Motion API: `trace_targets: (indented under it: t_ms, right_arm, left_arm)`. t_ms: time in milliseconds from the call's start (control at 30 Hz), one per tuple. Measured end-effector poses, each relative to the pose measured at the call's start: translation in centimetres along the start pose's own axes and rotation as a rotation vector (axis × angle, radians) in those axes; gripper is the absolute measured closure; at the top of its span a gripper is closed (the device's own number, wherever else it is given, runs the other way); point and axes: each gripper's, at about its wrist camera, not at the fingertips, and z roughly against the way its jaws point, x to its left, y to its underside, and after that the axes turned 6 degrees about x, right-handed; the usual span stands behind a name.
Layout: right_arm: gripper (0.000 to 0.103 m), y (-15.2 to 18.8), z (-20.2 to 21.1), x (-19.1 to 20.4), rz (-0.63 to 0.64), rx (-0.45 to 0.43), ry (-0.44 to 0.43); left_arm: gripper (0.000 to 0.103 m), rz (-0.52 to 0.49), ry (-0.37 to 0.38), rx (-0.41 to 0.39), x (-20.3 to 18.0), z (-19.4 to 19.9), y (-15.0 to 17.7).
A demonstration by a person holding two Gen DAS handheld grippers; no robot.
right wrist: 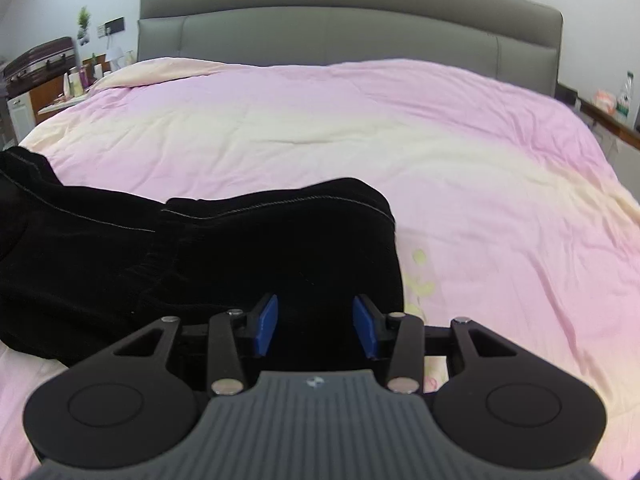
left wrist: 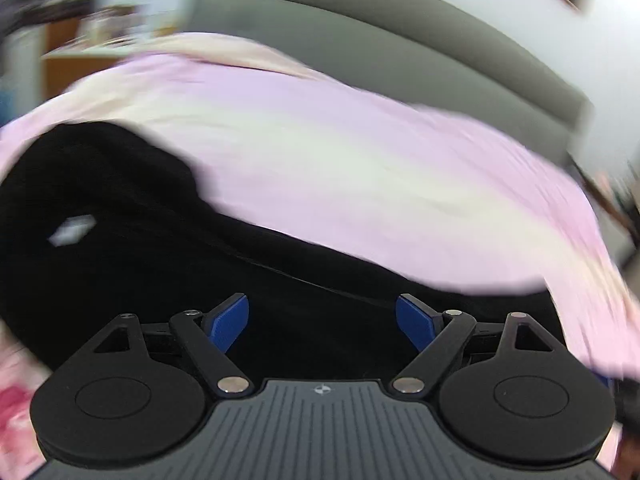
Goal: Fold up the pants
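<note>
Black pants (right wrist: 240, 248) lie on the pink and cream bed cover (right wrist: 460, 152), stretching from the left edge to the middle, with a folded end near my right gripper. My right gripper (right wrist: 316, 312) hovers over that end, its blue pads (right wrist: 266, 324) partly apart and pressing on nothing that I can see. The left wrist view is blurred. There the pants (left wrist: 120, 248) fill the lower left and show a small white tag (left wrist: 74, 230). My left gripper (left wrist: 322, 312) is wide open above the dark cloth, with nothing held.
A grey padded headboard (right wrist: 348, 28) stands at the far side of the bed. A bedside table (right wrist: 60, 96) with bottles and a dark suitcase (right wrist: 40, 62) are at the left. A ledge with a bottle (right wrist: 625, 96) runs along the right.
</note>
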Motion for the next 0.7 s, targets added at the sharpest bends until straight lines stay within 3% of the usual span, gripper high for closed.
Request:
trace_targets:
  t_ms: [100,267,400,533,600,633,667,700]
  right_arm:
    - [0.064,0.2,0.1,1.7,0.045,-0.018,-0.011]
    - [0.063,-0.1,2.0,5.1,0.116,-0.105,-0.094]
    - [0.062,-0.6,3.8,9.2,0.165,-0.163,-0.145]
    - [0.062,-1.5,3.9,14.1,0.197,-0.156,-0.236]
    - [0.063,-1.7,2.8,17.4,0.23,-0.119,-0.281]
    - [0.071,-1.8,2.2,19.1,0.259,-0.092,-0.307]
    - [0.087,-1.8,1.6,21.0,0.294,-0.071,-0.331]
    - [0.091,-1.9,1.0,22.6,0.326,-0.055,-0.349]
  left_arm:
    - [0.004,0.292,-0.066,-0.068,7.5,1.9,-0.7]
    - [0.004,0.503,-0.207,-0.147,14.0,3.0,-0.8]
    - [0.004,0.641,-0.206,-0.08,17.1,1.4,-0.3]
    - [0.004,0.795,-0.083,-0.05,19.3,-1.0,1.9]
    - [0.004,0.826,-0.053,-0.065,19.9,-1.6,2.1]
    - [0.004,0.83,-0.04,-0.081,20.2,-1.9,2.0]
    - [0.004,0.834,-0.03,-0.096,20.3,-1.9,1.9]
    - [0.01,0.839,-0.02,-0.121,20.5,-1.9,1.8]
